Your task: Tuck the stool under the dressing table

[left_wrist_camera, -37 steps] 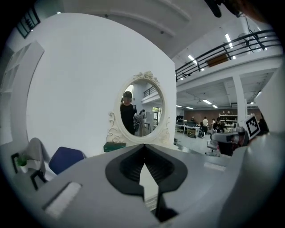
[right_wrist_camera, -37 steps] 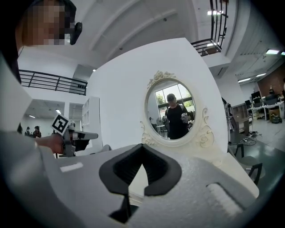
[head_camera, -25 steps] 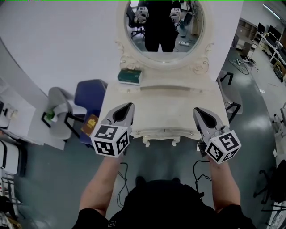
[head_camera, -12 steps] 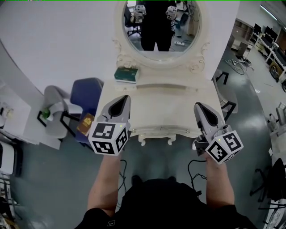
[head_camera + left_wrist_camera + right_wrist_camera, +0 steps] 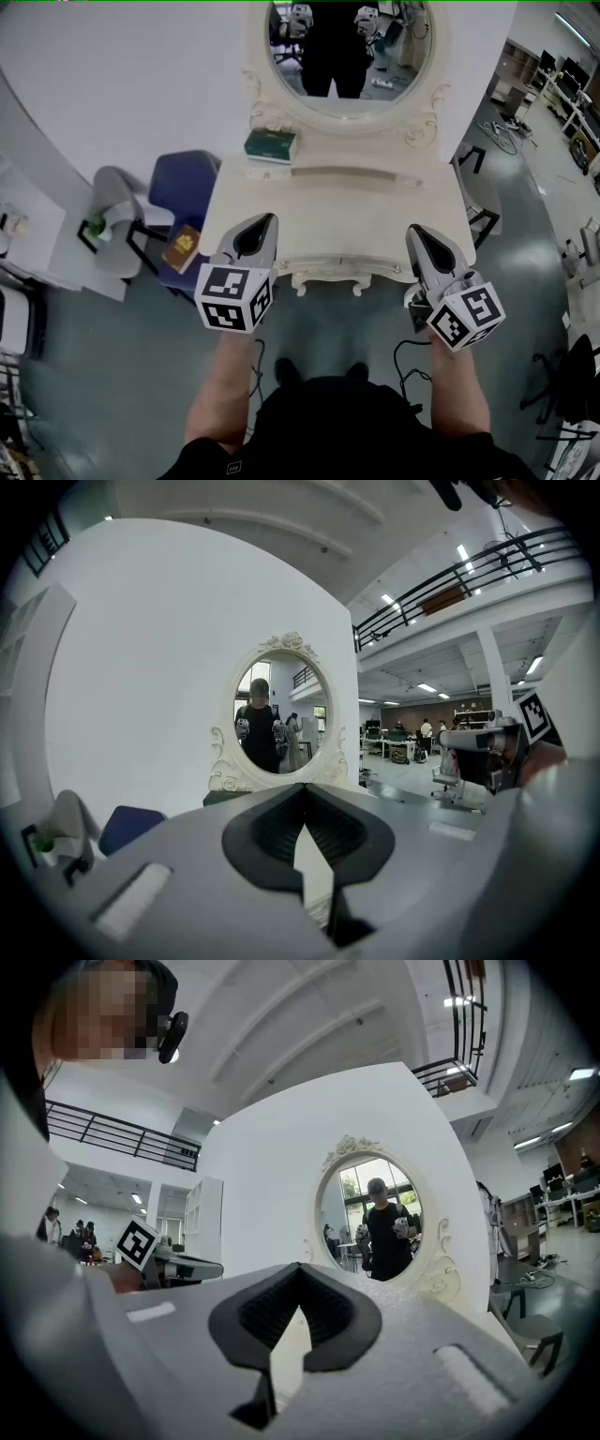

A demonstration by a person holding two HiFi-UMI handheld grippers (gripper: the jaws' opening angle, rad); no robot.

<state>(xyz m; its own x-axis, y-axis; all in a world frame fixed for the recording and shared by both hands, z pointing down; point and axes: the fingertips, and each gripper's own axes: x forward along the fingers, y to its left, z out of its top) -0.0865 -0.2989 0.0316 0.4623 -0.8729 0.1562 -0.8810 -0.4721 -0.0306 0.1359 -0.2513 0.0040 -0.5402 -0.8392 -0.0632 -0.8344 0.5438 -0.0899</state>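
Left gripper [image 5: 265,225] and right gripper [image 5: 417,236] clenched empty, stool unseen: groping blind could knock the dressing table [image 5: 347,216] at twelve o'clock.

dressing table [image 5: 347,214], oval mirror [image 5: 352,52], blue chair [image 5: 184,184]

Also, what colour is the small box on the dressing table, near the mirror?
The box is dark green, clearest in the head view.

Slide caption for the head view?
Left tongs and right tongs, shut and empty, before the dressing table and oval mirror.
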